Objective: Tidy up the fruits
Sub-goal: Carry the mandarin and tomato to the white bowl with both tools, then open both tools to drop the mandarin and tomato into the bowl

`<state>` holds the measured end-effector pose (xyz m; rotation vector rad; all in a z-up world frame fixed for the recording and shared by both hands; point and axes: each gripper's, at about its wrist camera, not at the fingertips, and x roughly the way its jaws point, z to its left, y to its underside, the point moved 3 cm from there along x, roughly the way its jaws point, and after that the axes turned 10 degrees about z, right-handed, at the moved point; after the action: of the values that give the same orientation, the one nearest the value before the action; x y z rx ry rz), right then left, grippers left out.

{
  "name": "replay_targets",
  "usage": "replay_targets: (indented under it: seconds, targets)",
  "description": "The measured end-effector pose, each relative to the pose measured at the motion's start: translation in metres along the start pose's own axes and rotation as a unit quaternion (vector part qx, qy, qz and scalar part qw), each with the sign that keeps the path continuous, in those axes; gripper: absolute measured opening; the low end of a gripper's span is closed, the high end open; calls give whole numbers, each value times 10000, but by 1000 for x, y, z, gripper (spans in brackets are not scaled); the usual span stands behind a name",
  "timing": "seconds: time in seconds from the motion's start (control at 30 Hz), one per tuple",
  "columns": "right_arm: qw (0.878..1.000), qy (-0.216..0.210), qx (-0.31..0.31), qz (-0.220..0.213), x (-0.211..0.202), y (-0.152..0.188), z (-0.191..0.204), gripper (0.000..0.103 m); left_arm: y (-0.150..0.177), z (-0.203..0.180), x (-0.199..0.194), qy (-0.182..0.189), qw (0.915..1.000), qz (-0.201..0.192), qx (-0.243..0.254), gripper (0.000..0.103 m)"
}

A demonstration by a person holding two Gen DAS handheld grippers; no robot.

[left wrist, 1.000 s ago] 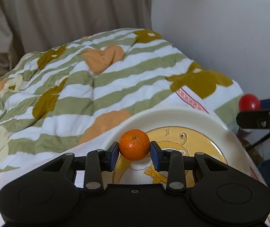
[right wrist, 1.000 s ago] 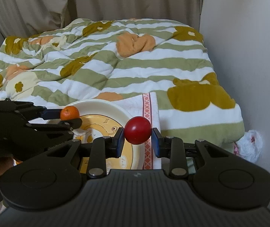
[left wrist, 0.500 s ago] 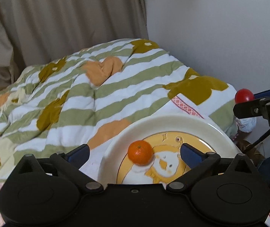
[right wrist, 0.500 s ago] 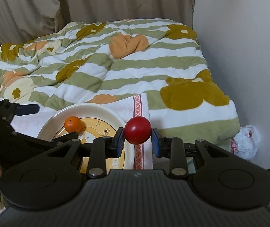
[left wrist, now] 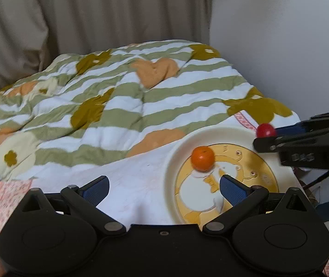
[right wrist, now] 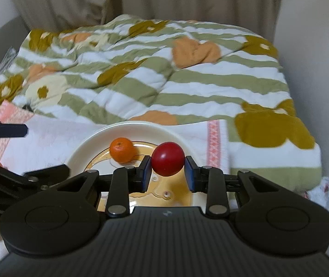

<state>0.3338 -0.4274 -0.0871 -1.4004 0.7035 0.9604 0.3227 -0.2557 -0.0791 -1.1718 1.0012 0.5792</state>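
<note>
Both grippers hang over the near end of a bed. Left gripper (left wrist: 164, 188) has its jaws spread wide, having just been opening, and nothing sits between its blue pads (left wrist: 95, 188); below the gap is only white cloth (left wrist: 129, 184) and the left edge of the plate (left wrist: 176, 161). The mandarin (left wrist: 203, 158) lies free on the plate, on the yellow cartoon picture near the far left of the dish, clear of both left pads and a little ahead of the right one. Right gripper (right wrist: 167, 172) is clamped on a red fruit (right wrist: 168, 158), smooth and round, with a blue pad pressed to each side of it. In the right wrist view this red fruit is held above the plate's near middle, just to the right of the mandarin and apart from it. From the left wrist view the same red fruit shows at the tip of the right gripper, over the plate's far right rim. The plate is cream with a yellow centre and rests on the white cloth, which has a pink patterned border (right wrist: 214, 138). Behind it spreads a quilt (right wrist: 164, 80) in green and white stripes with orange and mustard shapes, and beige curtains (left wrist: 95, 23) hang at the back beside a pale wall (left wrist: 279, 46). Both views are slightly blurred.
</note>
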Motion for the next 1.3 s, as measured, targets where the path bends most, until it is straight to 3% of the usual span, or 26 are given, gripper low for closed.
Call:
replay_targets:
  seconds: [0.43, 0.5, 0.53, 0.57, 0.63, 0.93, 1.3]
  targets:
    - [9986, 28, -493, 205, 47, 0, 24, 47, 21, 19, -9, -290, 9993, 121, -220, 103]
    - [9984, 91, -519, 199, 46, 0, 25, 51, 23, 19, -11, -295, 9993, 117, -220, 103]
    - [9983, 104, -548, 187, 44, 1, 26, 62, 23, 19, -12, -307, 9992, 111, -221, 103]
    - [9982, 143, -561, 150, 41, 2, 27, 81, 24, 20, -13, -321, 9992, 101, -223, 103]
    - [9979, 317, -561, -10, 32, 5, 27, 103, 27, 19, -18, -336, 9991, 81, -236, 103]
    - [9985, 254, -415, -263, -2, 12, 25, 103, 34, 16, -43, -404, 9986, -80, -323, 103]
    - [9976, 266, -301, -572, -79, 34, 29, 103, 57, 9, -102, -453, 9959, -543, -565, 103]
